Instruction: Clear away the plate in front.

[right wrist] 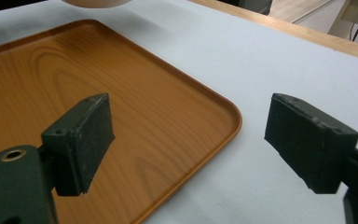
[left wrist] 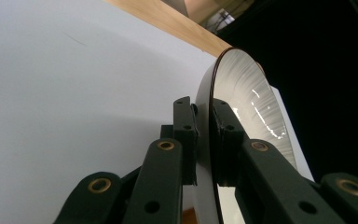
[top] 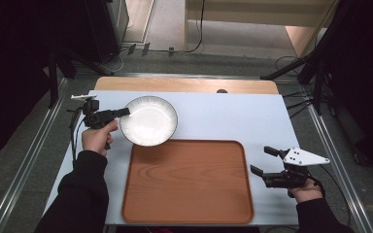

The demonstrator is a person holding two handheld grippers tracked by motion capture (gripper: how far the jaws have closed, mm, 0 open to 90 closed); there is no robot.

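Left tool [top: 124,112] clamping white plate [top: 149,121] rim

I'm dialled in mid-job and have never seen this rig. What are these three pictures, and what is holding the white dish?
There is no robot arm here: a person at a table holds a hand-held two-jaw gripper in each hand. The high view looks down on the table. The other two pictures come from cameras riding on each gripper, looking along its fingers. On the table lies a wooden tray. The left gripper is shut on the rim of a white plate; in its own view the fingers pinch that rim from both sides. The right gripper is open beside the tray, holding nothing.
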